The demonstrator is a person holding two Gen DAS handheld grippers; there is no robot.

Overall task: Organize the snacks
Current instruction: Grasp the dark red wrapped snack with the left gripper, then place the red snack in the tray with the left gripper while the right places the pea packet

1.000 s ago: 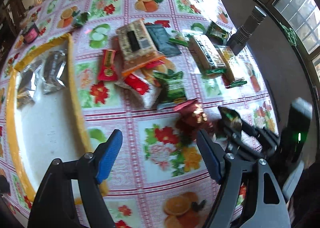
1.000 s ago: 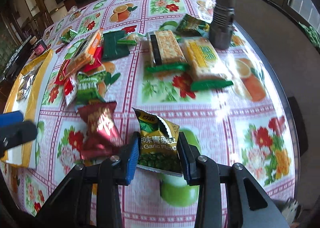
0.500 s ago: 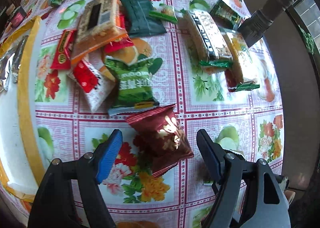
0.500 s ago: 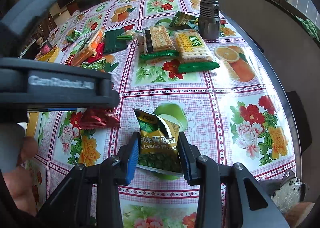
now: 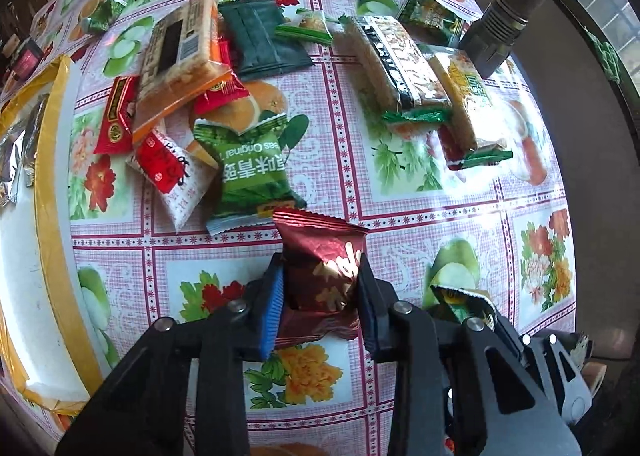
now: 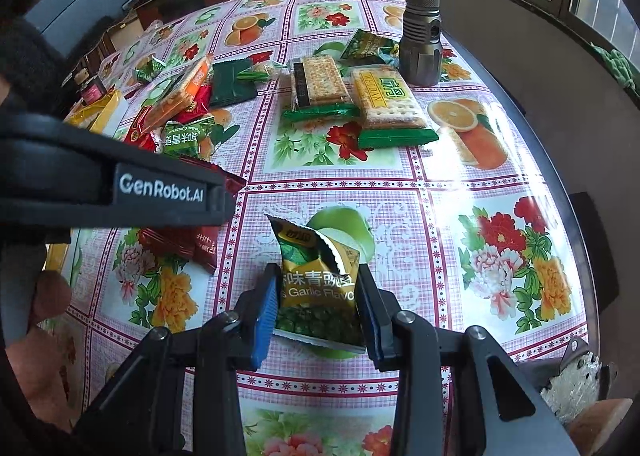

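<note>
The left gripper (image 5: pixel 320 296) pinches a dark red snack packet (image 5: pixel 324 256) on the surface (image 5: pixel 460 192); the right gripper (image 6: pixel 316 304) clamps a torn-open garlic green-pea packet (image 6: pixel 316 280).

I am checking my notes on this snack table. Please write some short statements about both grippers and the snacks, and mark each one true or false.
1. The left gripper is shut on the dark red foil packet. True.
2. The right gripper is open. False: it is shut on the garlic green pea packet.
3. The garlic green pea packet is torn open at its top. True.
4. The grey flashlight lies flat. False: it stands upright.
</note>
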